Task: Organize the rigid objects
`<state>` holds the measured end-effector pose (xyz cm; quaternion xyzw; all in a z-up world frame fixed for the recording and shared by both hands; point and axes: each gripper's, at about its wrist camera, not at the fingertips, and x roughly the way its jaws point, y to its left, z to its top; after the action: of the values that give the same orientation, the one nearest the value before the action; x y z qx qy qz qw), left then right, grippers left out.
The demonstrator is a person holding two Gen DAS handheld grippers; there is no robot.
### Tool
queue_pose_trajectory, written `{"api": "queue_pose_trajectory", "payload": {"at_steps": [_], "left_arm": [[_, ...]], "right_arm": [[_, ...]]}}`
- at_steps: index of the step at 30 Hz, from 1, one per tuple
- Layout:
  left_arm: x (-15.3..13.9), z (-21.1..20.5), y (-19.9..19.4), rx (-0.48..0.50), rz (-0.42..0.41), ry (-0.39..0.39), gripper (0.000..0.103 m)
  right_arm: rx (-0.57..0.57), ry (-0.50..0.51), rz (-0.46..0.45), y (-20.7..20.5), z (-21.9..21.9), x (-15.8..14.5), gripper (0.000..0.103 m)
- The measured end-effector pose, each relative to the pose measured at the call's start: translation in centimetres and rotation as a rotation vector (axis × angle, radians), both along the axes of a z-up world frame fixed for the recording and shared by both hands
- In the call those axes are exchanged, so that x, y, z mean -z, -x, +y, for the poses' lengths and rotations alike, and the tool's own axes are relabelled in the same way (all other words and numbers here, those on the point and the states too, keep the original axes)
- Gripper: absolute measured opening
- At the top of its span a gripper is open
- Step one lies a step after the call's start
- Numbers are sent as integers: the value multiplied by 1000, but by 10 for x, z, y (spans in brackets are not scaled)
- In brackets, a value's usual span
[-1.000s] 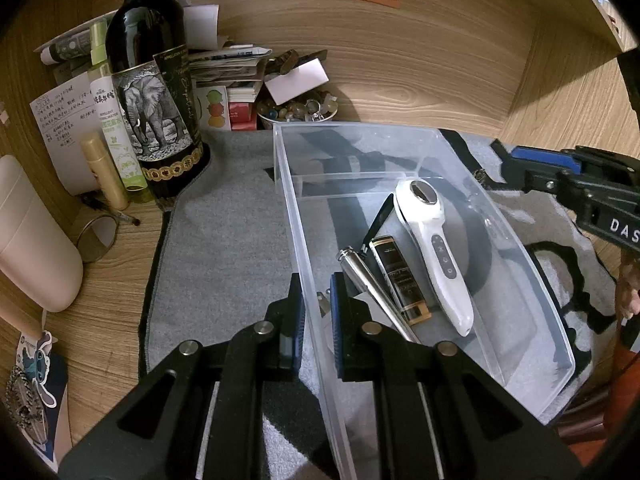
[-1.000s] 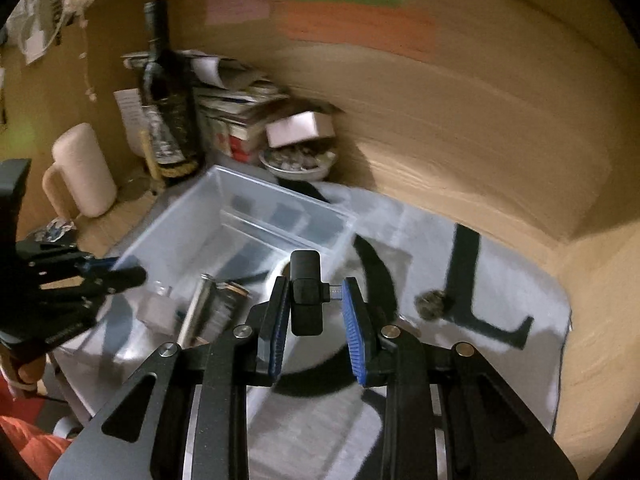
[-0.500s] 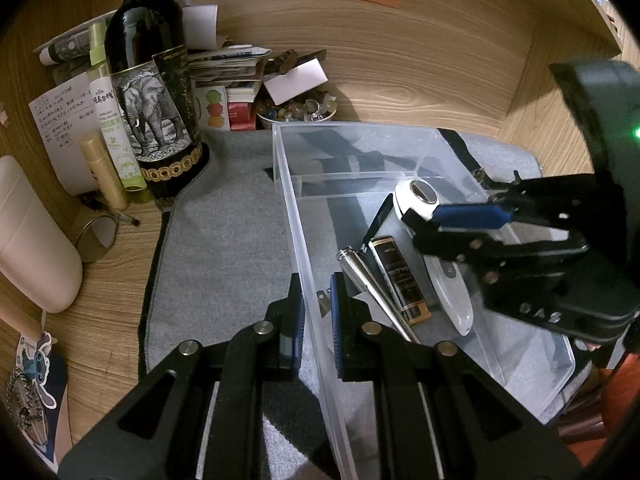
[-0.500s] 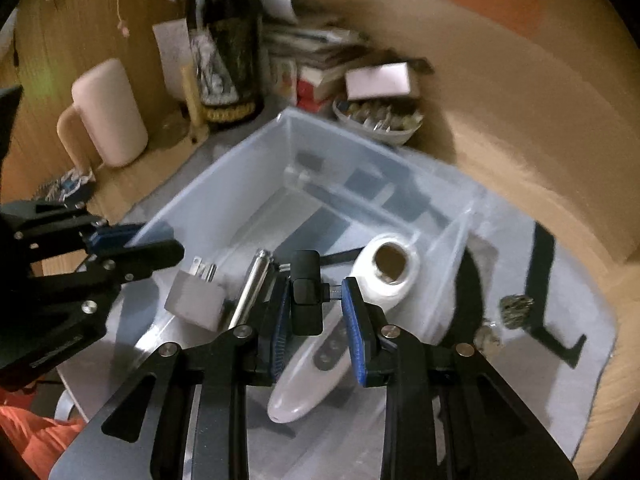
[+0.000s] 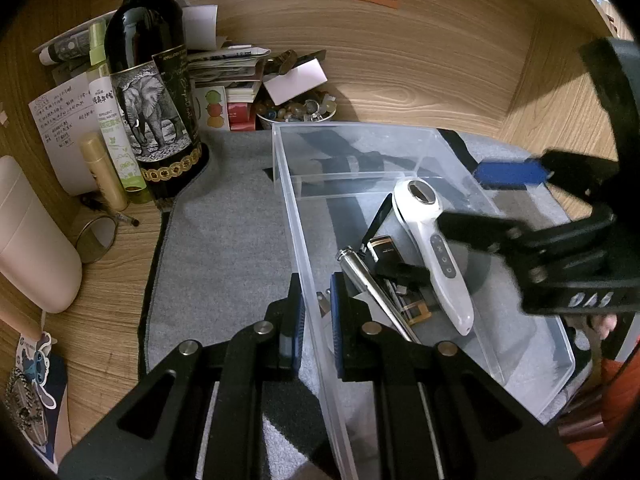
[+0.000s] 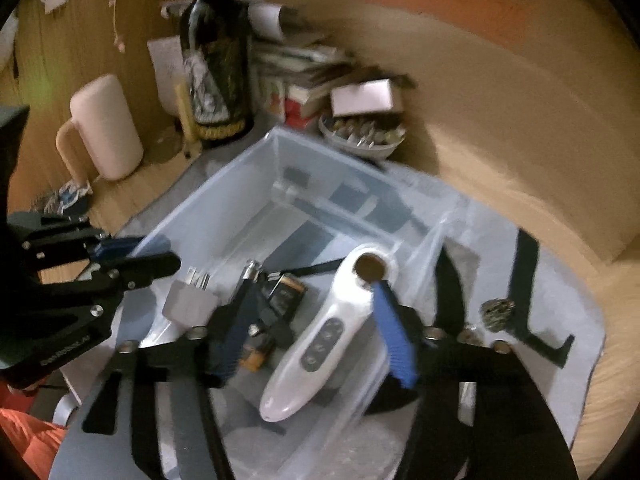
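My left gripper [image 5: 316, 312] pinches the near wall of the clear plastic bin [image 5: 416, 133], one finger inside and one outside, which I judge steadies it while things go in. My right gripper [image 6: 308, 328] hangs over the bin with its jaws spread wide and nothing between them; a small black gadget [image 5: 400, 270] lies just under it on the pile, so I take it as dropped. It rests on a gold-trimmed lighter [image 5: 384, 246], beside a metal tube [image 5: 372, 284] and a white handheld massager [image 5: 436, 244]; a grey plug [image 6: 188, 300] sits by the left wall. A small dark lump [image 6: 498, 312] lies outside on the grey mat [image 5: 224, 240], likely next. The wine bottle [image 5: 154, 92], pink mug [image 6: 106, 128] and bowl of trinkets [image 6: 364, 134] crowd the far side, clear of my reach.
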<state>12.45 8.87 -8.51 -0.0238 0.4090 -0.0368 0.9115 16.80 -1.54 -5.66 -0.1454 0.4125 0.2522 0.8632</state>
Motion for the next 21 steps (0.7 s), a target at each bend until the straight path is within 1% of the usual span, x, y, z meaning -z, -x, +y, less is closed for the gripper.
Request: {"api": "queue_pose_trajectory", "payload": {"at_steps": [2, 4, 9, 15, 21], "left_arm": [[0, 0, 0, -1, 0, 1, 10], [0, 0, 0, 0, 0, 0, 10], [0, 0, 0, 0, 0, 0, 10], [0, 0, 0, 0, 0, 1, 10], [0, 0, 0, -1, 0, 1, 10]], "right_arm": [[45, 0, -45, -1, -9, -7, 83], [82, -12, -66, -3, -20, -13, 83], [184, -29, -69, -14, -54, -16, 83], [305, -21, -22, -27, -98, 1, 83], [378, 28, 86, -40, -127, 40, 83]]}}
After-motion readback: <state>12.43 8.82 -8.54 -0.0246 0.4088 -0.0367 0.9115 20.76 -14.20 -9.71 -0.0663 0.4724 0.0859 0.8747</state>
